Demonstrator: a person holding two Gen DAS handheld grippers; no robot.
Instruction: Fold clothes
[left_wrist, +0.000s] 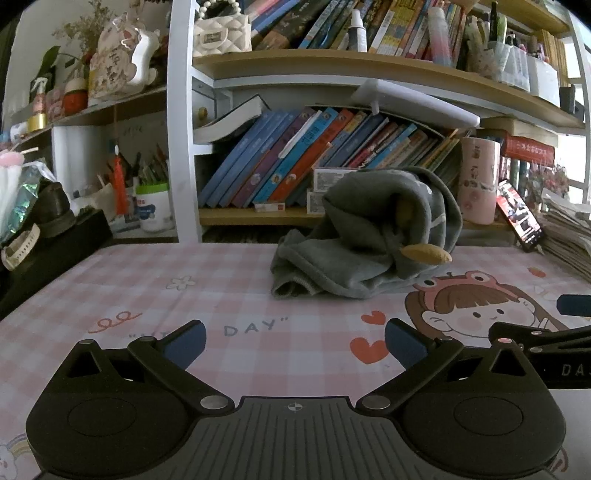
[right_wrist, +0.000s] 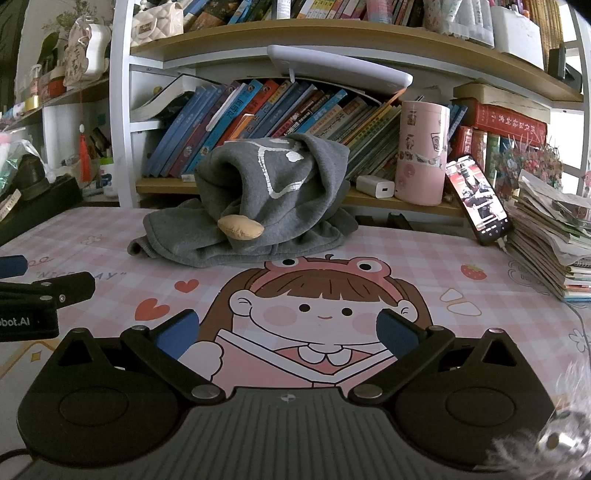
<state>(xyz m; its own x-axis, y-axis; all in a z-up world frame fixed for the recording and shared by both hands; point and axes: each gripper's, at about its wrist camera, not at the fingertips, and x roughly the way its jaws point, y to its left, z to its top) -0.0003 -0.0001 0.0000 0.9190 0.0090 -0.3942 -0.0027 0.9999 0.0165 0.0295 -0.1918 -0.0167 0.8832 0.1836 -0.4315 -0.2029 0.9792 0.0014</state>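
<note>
The crumpled grey fleece garment (right_wrist: 255, 206) lies heaped on the pink checked bench (left_wrist: 147, 280), well ahead of both tongs (left_wrist: 295, 343) (right_wrist: 288, 332), which gape wide and empty. Grabbing the bunched layers blindly could drag it into the propped phone (right_wrist: 478, 201).

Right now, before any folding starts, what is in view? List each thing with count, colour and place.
garment: one, grey, crumpled at the mat's far side
mat: one, pink check with a cartoon girl, covering the desk
phone: one, screen lit, propped right of the garment
cup: one, pink, on the low shelf
books: many, mostly blue and red, leaning on the shelf
paper stack: one, at the right edge
left gripper: open, empty
right gripper: open, empty
</note>
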